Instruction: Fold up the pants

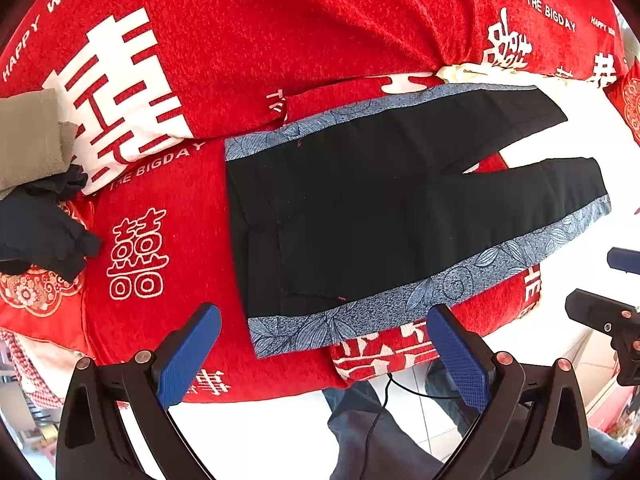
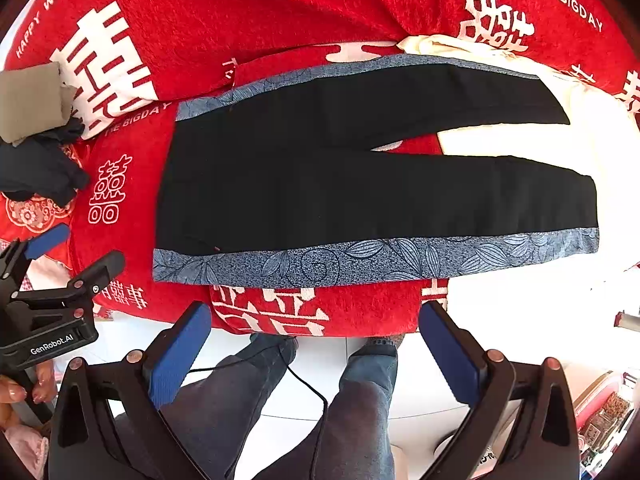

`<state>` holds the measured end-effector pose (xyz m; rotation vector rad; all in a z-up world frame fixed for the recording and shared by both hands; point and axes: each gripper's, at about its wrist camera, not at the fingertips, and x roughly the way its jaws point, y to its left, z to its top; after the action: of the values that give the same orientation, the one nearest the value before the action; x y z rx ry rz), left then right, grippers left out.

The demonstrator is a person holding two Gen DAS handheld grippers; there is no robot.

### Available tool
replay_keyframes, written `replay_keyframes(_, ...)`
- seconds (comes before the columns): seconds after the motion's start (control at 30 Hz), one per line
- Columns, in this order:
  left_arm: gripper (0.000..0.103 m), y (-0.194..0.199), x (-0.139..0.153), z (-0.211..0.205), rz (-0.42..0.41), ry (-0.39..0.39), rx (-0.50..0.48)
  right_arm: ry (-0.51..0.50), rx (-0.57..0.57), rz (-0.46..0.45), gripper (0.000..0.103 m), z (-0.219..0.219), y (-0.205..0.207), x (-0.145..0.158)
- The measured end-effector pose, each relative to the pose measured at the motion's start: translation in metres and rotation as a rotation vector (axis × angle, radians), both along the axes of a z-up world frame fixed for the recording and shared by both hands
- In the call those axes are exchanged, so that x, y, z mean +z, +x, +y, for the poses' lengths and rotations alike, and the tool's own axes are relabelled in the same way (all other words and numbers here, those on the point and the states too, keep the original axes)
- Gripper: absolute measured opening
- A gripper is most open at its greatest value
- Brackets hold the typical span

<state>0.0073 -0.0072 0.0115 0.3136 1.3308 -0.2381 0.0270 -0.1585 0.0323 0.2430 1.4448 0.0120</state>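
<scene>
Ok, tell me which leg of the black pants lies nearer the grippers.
The leg whose blue leaf-patterned stripe faces the bed's near edge; the other leg lies beyond.

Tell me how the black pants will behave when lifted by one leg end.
The black pants lie flat and thin on the red blanket, so they are likely floppy and will drape. They look light. The blanket's fuzzy nap may drag at the fabric.

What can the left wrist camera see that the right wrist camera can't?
Only the left wrist view shows the right gripper, at its right edge. Only the right wrist view shows the left gripper, a hand below it, and two shoes on the floor. Both show the black pants with blue leaf-patterned side stripes spread flat on the red blanket with white lettering, plus the folded grey-and-dark clothes at the left.
</scene>
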Motion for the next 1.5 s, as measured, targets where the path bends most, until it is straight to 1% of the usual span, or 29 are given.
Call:
replay_keyframes(0.5,0.103,0.000,0.002,-0.005,-0.016,0.017,-0.012,-0.017,-0.017,-0.002,0.103,-0.004,-0.002,0.003)
replay_keyframes(1.0,0.103,0.001,0.001,-0.001,-0.015,0.027,-0.005,-0.015,-0.021,-0.002,0.103,-0.006,-0.001,0.004)
replay_keyframes(1.5,0.103,0.006,-0.002,0.009,-0.003,0.038,0.043,-0.006,-0.010,0.006,0.103,-0.002,0.003,0.001)
